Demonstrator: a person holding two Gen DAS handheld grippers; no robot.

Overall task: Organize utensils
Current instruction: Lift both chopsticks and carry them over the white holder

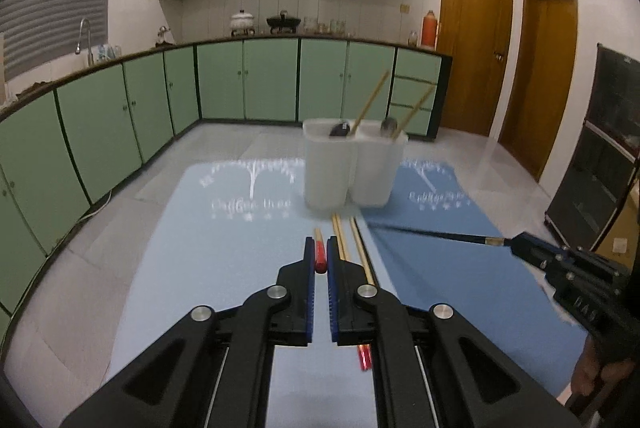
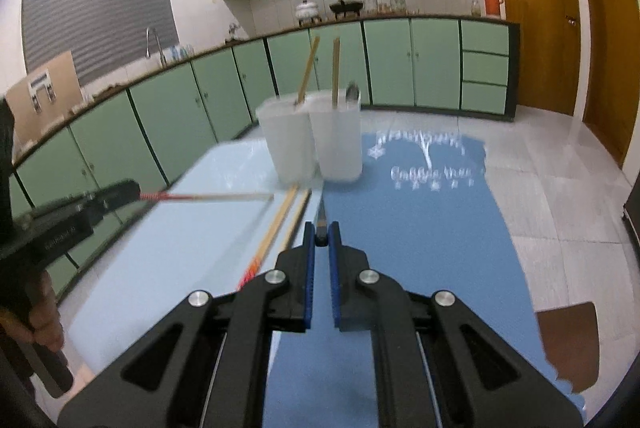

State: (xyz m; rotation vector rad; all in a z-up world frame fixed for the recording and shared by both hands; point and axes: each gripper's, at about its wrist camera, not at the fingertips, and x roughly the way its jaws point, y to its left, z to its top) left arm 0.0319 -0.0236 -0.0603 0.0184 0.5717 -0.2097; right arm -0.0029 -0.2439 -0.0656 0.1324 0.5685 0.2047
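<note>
My left gripper (image 1: 320, 253) is shut on a red-ended wooden chopstick (image 1: 319, 253) and holds it level above the light blue mat; it also shows in the right wrist view (image 2: 216, 196). My right gripper (image 2: 321, 234) is shut on a dark chopstick (image 2: 321, 224), which points left across the dark blue mat in the left wrist view (image 1: 436, 234). Two translucent holders stand side by side at the back (image 1: 326, 168) (image 1: 376, 168), each holding a wooden chopstick and a spoon. Two loose wooden chopsticks (image 1: 352, 248) lie on the mats in front of them.
A light blue mat (image 1: 224, 228) and a dark blue mat (image 2: 420, 228) cover the table. Green kitchen cabinets (image 1: 120, 116) run along the left and back. A brown table corner (image 2: 572, 340) shows at the right.
</note>
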